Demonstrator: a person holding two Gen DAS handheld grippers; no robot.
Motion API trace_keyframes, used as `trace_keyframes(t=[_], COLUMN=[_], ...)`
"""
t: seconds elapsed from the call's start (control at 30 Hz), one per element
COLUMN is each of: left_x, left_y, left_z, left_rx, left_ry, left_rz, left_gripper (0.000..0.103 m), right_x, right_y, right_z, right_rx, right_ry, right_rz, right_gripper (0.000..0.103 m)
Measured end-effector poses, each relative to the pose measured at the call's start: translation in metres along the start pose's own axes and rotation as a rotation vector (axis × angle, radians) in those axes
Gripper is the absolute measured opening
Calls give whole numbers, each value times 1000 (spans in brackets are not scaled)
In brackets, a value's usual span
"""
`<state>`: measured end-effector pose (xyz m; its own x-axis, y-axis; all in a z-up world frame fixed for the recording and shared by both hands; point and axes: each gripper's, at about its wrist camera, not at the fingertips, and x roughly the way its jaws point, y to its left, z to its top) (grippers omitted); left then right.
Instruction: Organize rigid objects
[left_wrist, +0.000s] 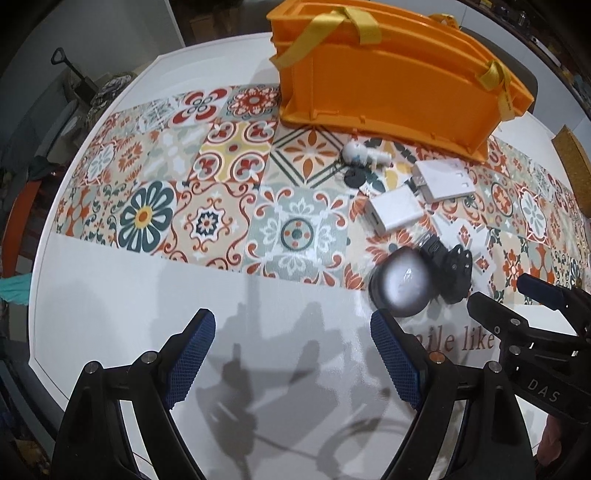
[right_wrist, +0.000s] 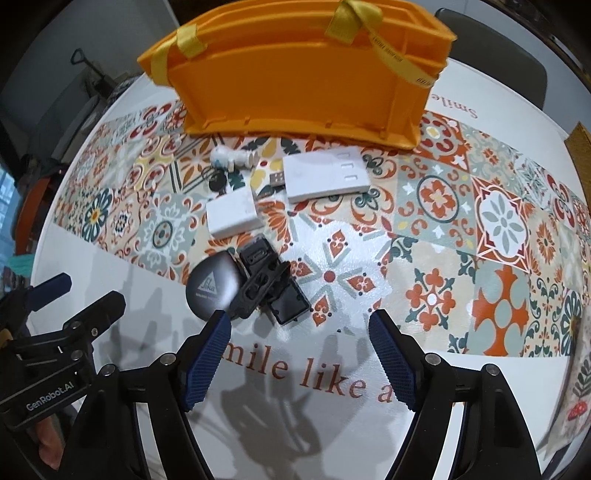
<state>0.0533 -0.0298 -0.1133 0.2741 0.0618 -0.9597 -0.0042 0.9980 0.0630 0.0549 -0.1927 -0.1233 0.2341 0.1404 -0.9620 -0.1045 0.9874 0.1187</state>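
An orange bin (left_wrist: 384, 81) (right_wrist: 295, 81) with yellow straps stands at the far side of the table. In front of it lie a white plastic fitting (left_wrist: 364, 153) (right_wrist: 231, 157), a flat white box (left_wrist: 443, 175) (right_wrist: 327, 177), a smaller white box (left_wrist: 397, 214) (right_wrist: 231, 214), a round dark disc (left_wrist: 402, 282) (right_wrist: 212, 286) and black parts (left_wrist: 456, 266) (right_wrist: 273, 284). My left gripper (left_wrist: 293, 350) hangs open over bare white table, left of the disc. My right gripper (right_wrist: 299, 350) is open too, just in front of the black parts, nothing between its fingers.
The table (right_wrist: 498, 96) is white with a patterned tile band (left_wrist: 207, 199) and red lettering (right_wrist: 295, 373). A cork board (left_wrist: 578, 162) lies at the right edge. Chairs and clutter stand beyond the table's left edge.
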Motion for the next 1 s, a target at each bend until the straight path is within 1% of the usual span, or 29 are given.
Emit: trace_keyframes(t=[0.3,0.43,0.67,1.0], left_x=[16,23,34,39], left_y=[-2,-3,-3,0], left_z=[-6,-10,-13,-12], left_rx=[-17,-22,-40,-54], left_ry=[32,47,67,69], left_rz=[13,14,13,15], left_gripper=[87,87,87,87], right_x=[18,28,38,53], right_y=[4,7,12,19], right_z=[1,1,5,15], right_rx=[-60,-87,-123,-162], right_ry=[25,37,13,5], right_rz=[-7,-16,-33,-53], right_gripper=[75,71,66,60])
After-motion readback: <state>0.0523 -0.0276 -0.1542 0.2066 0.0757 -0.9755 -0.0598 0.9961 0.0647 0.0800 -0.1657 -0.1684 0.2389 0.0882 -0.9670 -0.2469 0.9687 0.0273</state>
